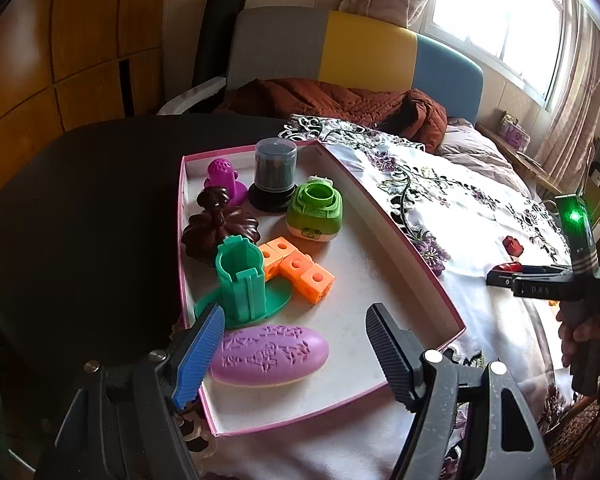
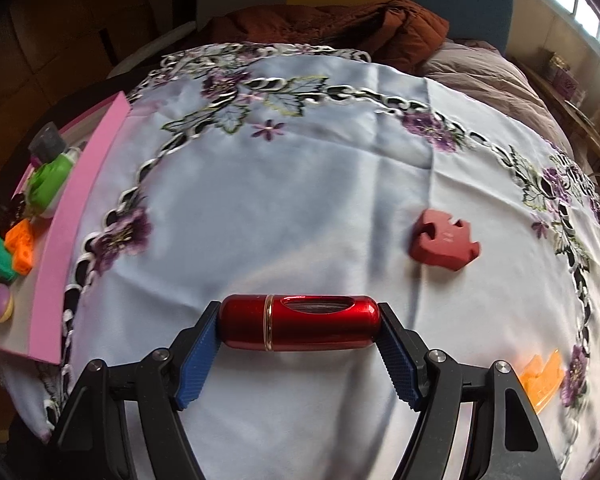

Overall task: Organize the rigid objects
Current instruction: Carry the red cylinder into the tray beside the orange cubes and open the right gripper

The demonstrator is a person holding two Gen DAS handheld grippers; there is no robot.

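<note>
Right tongs (image 2: 300,330) grip the red capsule (image 2: 300,322) end to end, its long axis crosswise between the pads, above the cloth (image 2: 300,184). The pink box (image 2: 80,208) lies to their left, so the carry goes leftward. Left tongs (image 1: 296,344) hang wide and empty over the box's near end, above the purple oval (image 1: 270,354). Red block (image 2: 444,244) lies on the cloth, right of the capsule.

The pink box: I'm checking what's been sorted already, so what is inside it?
In the pink box: purple oval case, green holder, orange blocks, brown ornament, purple figure, dark canister, green gadget. The floor under them is hidden.
</note>
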